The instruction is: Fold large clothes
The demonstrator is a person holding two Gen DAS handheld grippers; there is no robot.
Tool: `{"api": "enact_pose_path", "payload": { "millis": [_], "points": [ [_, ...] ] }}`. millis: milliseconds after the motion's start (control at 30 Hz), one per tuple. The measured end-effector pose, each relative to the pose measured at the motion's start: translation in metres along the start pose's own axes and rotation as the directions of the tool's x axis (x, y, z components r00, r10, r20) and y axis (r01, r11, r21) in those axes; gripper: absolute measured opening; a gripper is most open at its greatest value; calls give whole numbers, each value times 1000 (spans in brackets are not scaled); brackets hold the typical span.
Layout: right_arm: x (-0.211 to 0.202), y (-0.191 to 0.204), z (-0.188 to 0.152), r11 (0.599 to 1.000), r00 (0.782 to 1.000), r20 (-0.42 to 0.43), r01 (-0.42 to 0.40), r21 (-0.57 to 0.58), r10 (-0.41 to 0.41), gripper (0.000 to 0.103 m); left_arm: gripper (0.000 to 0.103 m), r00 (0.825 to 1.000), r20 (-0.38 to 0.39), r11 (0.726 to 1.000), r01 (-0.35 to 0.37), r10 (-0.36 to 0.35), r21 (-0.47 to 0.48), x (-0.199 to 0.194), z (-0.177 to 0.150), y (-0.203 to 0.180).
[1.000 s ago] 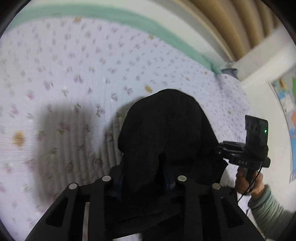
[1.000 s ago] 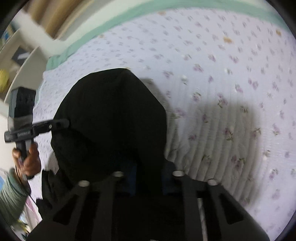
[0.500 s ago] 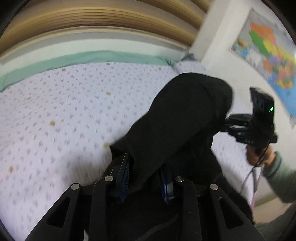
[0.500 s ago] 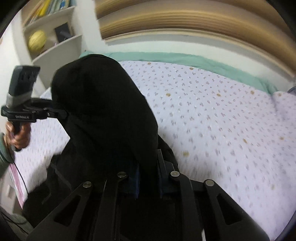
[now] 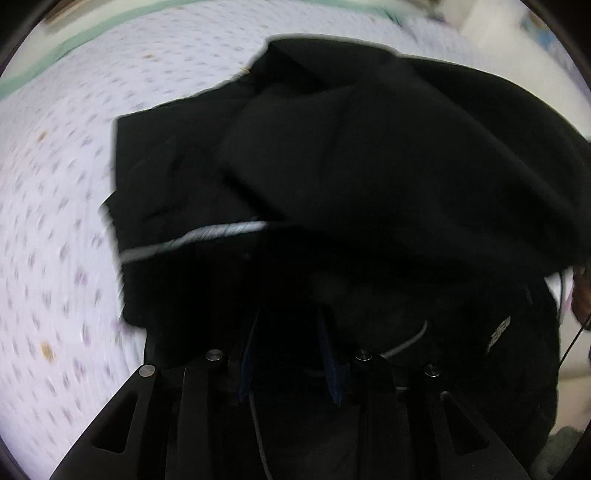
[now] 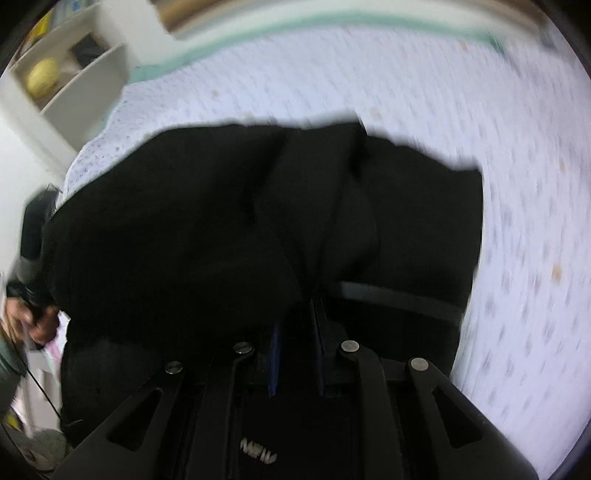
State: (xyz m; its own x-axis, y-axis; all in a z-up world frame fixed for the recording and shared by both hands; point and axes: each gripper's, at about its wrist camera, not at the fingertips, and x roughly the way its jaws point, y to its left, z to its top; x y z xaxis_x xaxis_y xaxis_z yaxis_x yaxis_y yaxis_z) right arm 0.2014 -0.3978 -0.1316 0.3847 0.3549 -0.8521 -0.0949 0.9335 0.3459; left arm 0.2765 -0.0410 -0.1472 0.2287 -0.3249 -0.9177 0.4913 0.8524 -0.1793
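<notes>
A large black garment (image 5: 351, 166) with a thin silver stripe (image 5: 207, 234) spreads out over the floral bed sheet (image 5: 55, 221). My left gripper (image 5: 291, 332) is shut on a fold of it; cloth covers the fingertips. In the right wrist view the same black garment (image 6: 240, 229) fills the middle, and my right gripper (image 6: 297, 321) is shut on its cloth. The other gripper and the hand holding it (image 6: 33, 258) show at the far left. Both views are blurred by motion.
The bed sheet (image 6: 517, 221) is white with small purple and orange flowers, with a green edge (image 6: 295, 22) at the back. A white shelf (image 6: 66, 81) with a yellow ball stands at the back left. A white wall lies right of the bed.
Both grippers swung up, then down toward the bed with the garment. The cloth, bunched into a hanging hump before, now spreads out wide over the sheet.
</notes>
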Motion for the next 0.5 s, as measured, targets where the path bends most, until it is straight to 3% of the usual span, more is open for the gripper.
{"api": "enact_pose_path", "payload": {
  "millis": [67, 133, 167, 233, 333, 400, 500],
  "points": [
    [-8, -10, -7, 997, 999, -28, -27, 67, 28, 18, 32, 1000, 23, 998, 22, -21, -52, -25, -2, 9],
    [-26, -13, -6, 995, 999, -5, -38, 88, 38, 20, 32, 995, 93, 997, 34, -27, -72, -56, 5, 14],
    [-36, -12, -1, 995, 999, 13, -42, 93, 41, 26, 32, 991, 127, 996, 51, -41, -79, -70, 10, 16],
    [-58, -5, 16, 993, 995, 72, -70, 93, 64, 35, 33, 971, 220, 989, 114, -92, -89, -102, 33, 19],
    [-84, 25, 54, 995, 980, 178, -91, 29, 84, 41, 46, 923, 325, 968, 241, -207, -68, -131, 75, 11],
    [-80, 60, 83, 999, 980, 196, -39, 11, 36, 43, 51, 915, 324, 959, 274, -239, -67, -127, 100, 2],
    [-46, 82, 116, 998, 989, 137, -54, 23, 50, 50, 51, 931, 246, 951, 297, -269, -84, -88, 122, -8]
  ]
}}
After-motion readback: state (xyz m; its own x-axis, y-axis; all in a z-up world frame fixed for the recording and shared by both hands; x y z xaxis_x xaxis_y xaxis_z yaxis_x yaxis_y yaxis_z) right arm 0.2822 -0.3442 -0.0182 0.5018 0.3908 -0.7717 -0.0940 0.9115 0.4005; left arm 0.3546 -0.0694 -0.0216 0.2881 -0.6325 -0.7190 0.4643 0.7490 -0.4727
